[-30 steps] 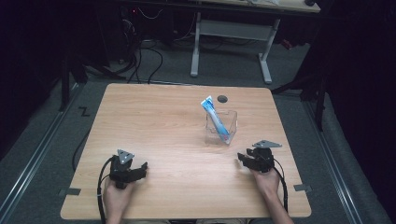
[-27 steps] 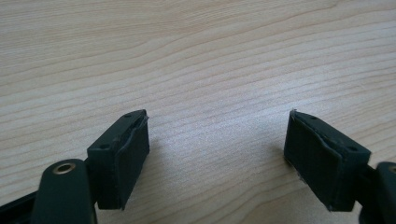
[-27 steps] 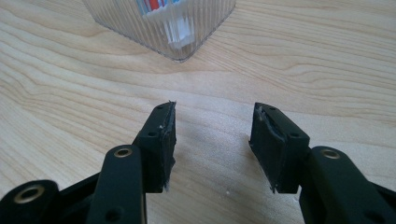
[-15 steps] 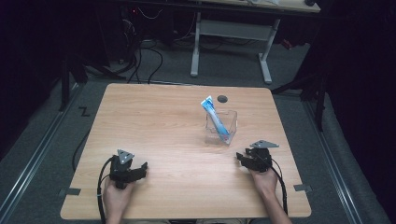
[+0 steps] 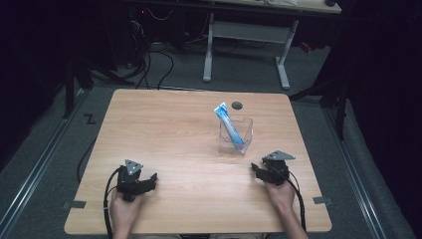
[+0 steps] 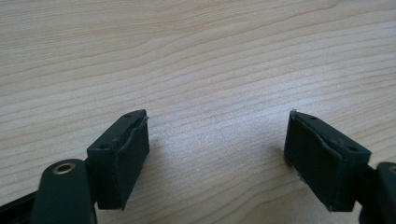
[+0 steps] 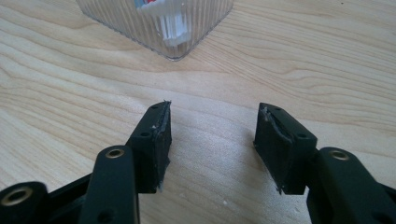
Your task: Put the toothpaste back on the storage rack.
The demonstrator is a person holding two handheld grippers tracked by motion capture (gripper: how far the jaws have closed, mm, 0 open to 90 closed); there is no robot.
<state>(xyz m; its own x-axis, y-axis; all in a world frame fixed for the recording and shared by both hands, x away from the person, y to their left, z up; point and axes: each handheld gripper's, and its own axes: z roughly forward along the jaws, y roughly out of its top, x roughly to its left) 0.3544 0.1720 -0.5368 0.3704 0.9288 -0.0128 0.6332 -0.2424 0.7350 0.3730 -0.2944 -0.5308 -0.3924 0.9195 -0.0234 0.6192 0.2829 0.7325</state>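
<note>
— Near the middle right of the high view, what stands there?

— My clear box, with a blue tube leaning in it, top up and to the left.

— What could go wrong?

— I think the box is light. If I bump its corner going in, it may slide or tip, and the tube may fall out.

— And your right gripper?

— It sits low right of the box, close but not touching. Its jaws have just been opening, with bare table between them.

— The left gripper?

— Low left, far from the box, spread wide, holding nothing.
</note>
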